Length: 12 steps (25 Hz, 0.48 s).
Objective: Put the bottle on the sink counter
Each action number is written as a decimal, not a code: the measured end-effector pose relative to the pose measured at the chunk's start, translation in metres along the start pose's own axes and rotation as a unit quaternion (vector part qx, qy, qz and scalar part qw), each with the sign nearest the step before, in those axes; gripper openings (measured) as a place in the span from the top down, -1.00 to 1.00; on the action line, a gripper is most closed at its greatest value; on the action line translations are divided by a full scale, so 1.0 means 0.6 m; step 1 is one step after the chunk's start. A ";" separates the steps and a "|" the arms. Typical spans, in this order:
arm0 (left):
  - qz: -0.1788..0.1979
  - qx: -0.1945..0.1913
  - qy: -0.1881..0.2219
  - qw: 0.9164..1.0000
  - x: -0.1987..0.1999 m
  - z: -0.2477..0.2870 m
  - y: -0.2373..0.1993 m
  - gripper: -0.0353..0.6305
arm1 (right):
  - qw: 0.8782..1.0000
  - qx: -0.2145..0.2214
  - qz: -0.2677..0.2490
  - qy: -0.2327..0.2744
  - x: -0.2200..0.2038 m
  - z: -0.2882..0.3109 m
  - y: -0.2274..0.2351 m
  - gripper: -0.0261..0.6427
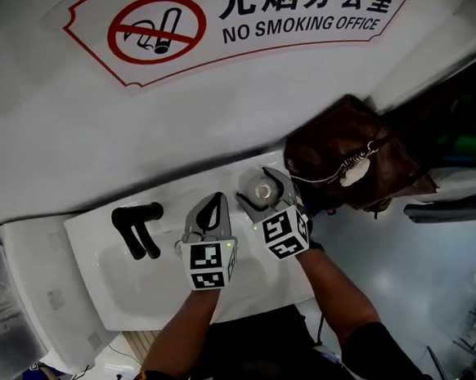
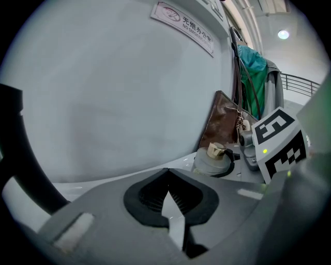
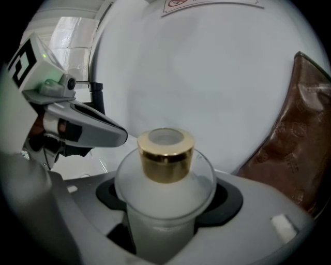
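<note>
Clamped between the right gripper's [image 1: 264,193] jaws, closest to that gripper's own lens, stands a frosted bottle [image 3: 164,196] with a gold cap [image 3: 165,155]. It is upright, with its shoulder bulging above the black pads [image 3: 230,199] that press on both sides. From the head view only the bottle's round top shows, over the rear right part of the white sink [image 1: 93,229] near the wall. No view shows whether its base touches the counter there. The left gripper [image 1: 219,199] hangs just beside it over the basin, its jaws clenched on nothing, the tips meeting in a seam in its own view. That view also catches the bottle side-on, which the head view does not, along with a teal garment [image 2: 253,62] hanging behind. A brown leather bag [image 1: 350,156] sits close on the bottle's right against the wall. A black faucet [image 1: 137,230] stands well apart on the sink's left side. A no-smoking sign [image 1: 241,21] is fixed to the wall above.
</note>
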<state>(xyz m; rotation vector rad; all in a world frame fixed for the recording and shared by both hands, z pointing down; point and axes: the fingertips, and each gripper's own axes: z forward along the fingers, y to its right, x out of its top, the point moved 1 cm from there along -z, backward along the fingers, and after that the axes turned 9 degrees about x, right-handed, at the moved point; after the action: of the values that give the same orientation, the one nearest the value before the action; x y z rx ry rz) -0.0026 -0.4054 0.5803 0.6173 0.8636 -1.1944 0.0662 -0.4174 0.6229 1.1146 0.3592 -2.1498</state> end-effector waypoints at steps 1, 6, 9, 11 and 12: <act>0.001 0.000 0.000 1.000 0.000 0.000 0.001 0.89 | 1.000 0.000 0.000 0.000 0.000 0.000 0.000 -0.09; 0.002 -0.003 0.005 1.000 0.004 -0.002 0.004 0.89 | 1.000 0.000 0.008 0.002 0.000 -0.002 0.001 -0.10; 0.003 -0.005 0.008 1.000 0.007 -0.006 0.008 0.89 | 1.000 -0.002 0.019 0.004 -0.003 -0.009 0.001 -0.12; 0.006 -0.007 0.012 1.000 0.011 -0.011 0.011 0.89 | 1.000 -0.005 0.024 0.004 -0.006 -0.016 -0.001 -0.13; 0.007 -0.008 0.014 1.000 0.012 -0.014 0.012 0.89 | 1.000 -0.008 0.025 0.004 -0.007 -0.021 -0.001 -0.13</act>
<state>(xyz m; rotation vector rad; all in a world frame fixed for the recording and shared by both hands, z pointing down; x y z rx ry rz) 0.0033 -0.4004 0.5695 0.6272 0.8897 -1.1678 0.0751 -0.4085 0.6186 1.1133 0.3478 -2.0962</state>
